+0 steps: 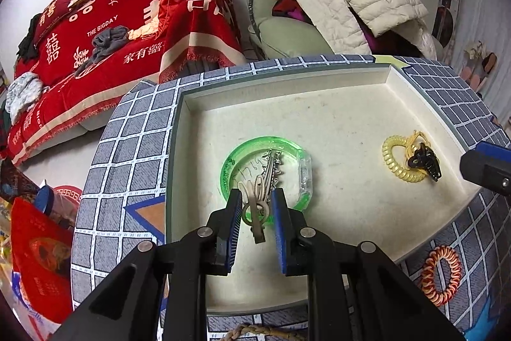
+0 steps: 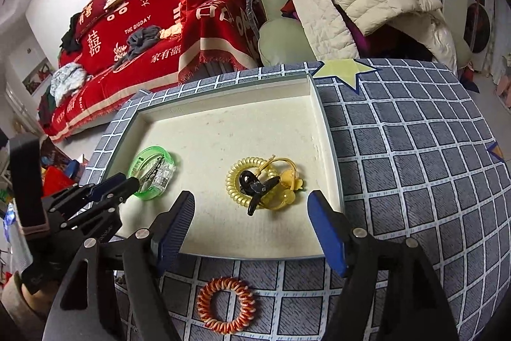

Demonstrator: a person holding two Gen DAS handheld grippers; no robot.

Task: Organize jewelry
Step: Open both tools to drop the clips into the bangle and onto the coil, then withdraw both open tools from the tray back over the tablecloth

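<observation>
Jewelry sits mostly in the tray [image 2: 325,130]: green bangle [image 1: 230,168], yellow hair tie [image 2: 234,181]. Your left claw [image 1: 255,206] is partly open around a hair clip [image 1: 258,213]; your right claw [image 2: 252,229] is wide open, empty. The red hair tie [image 2: 225,306] waits outside.

The bangle [image 1: 265,174] is glossy translucent green plastic. The hair clip [image 1: 257,213] across it looks like dull metal. The yellow coil tie [image 2: 252,181] is shiny plastic. The tray [image 1: 319,117] has a matt, felt-like cream lining; the bench [image 2: 415,165] wears woven checked cloth.
</observation>
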